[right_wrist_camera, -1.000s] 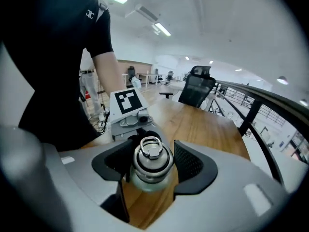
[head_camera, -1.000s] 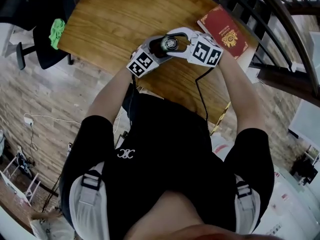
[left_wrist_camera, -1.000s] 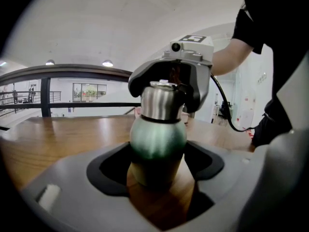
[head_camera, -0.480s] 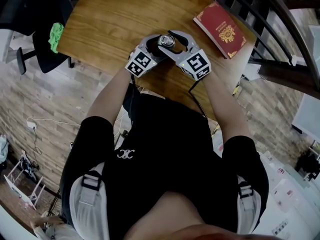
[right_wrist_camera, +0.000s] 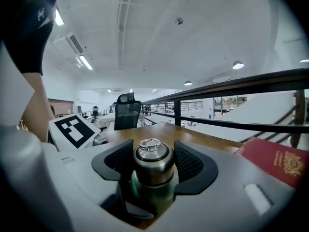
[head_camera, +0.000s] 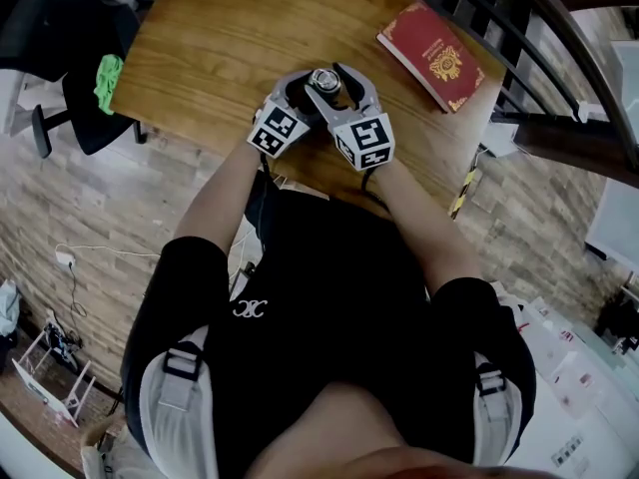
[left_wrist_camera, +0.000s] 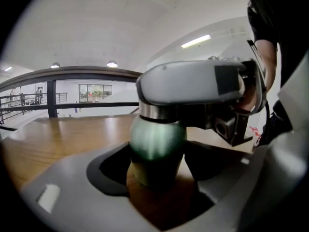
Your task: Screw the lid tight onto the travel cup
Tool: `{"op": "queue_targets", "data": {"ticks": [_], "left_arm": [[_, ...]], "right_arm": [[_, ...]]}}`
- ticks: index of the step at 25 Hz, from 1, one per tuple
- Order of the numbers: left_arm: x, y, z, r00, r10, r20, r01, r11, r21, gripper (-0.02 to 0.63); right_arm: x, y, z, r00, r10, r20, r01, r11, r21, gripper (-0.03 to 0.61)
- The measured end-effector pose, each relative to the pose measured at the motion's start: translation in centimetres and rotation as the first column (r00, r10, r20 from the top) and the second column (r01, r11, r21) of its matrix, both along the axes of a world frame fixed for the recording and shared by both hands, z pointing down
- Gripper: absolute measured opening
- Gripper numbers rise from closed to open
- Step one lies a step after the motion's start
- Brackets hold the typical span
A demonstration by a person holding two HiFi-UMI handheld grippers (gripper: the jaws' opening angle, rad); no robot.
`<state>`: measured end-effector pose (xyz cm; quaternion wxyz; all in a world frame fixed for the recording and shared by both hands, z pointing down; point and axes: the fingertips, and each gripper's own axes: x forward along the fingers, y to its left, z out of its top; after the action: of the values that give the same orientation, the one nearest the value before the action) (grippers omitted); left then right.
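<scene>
The travel cup stands upright on the wooden table, close to the near edge. Its green body sits between the jaws of my left gripper, which is shut on it low down. The steel lid, with a small ring on top, sits on the cup's mouth. My right gripper is shut on that lid, its ribbed pads pressing on both sides. In the head view the left gripper comes in from the near left and the right gripper from the near side.
A red booklet with a gold crest lies on the table to the right of the cup. A dark railing runs behind the table's far right edge. An office chair with a green cloth stands left of the table.
My right gripper has swung clockwise round the cup, from its right side to the near side, still shut on the lid. The left gripper has kept its hold on the body.
</scene>
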<state>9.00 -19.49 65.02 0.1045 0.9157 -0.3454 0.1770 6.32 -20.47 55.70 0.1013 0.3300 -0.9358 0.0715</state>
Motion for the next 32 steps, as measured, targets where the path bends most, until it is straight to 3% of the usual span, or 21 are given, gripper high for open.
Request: {"op": "queue_targets", "data": {"ticks": [5, 11, 21, 27, 32], "left_arm": [[0.1, -0.1, 0.1, 1.0, -0.019, -0.001, 0.019, 1.0, -0.001, 0.4], [0.1, -0.3, 0.0, 0.998, -0.057, 0.009, 0.057, 0.998, -0.001, 0.4], [-0.2, 0.0, 0.0, 0.996, -0.091, -0.014, 0.09, 0.994, -0.062, 0.403], [-2.5, 2.6, -1.8, 0.986, -0.168, -0.023, 0.166, 0.984, -0.072, 0.403], [-6.3, 2.5, -7.0, 0.952, -0.296, -0.076, 0.297, 0.955, 0.008, 0.376]], "right_arm": [[0.2, -0.3, 0.3, 0.992, 0.123, -0.034, -0.123, 0.992, 0.028, 0.268], [0.3, -0.5, 0.3, 0.982, 0.181, -0.05, -0.18, 0.983, 0.031, 0.268], [0.2, -0.4, 0.3, 0.992, 0.107, -0.065, -0.107, 0.994, 0.003, 0.27], [1.7, 0.8, -3.7, 0.993, 0.12, 0.002, -0.119, 0.99, 0.073, 0.272], [4.3, -0.3, -8.4, 0.971, 0.218, 0.102, -0.23, 0.966, 0.118, 0.27]]}}
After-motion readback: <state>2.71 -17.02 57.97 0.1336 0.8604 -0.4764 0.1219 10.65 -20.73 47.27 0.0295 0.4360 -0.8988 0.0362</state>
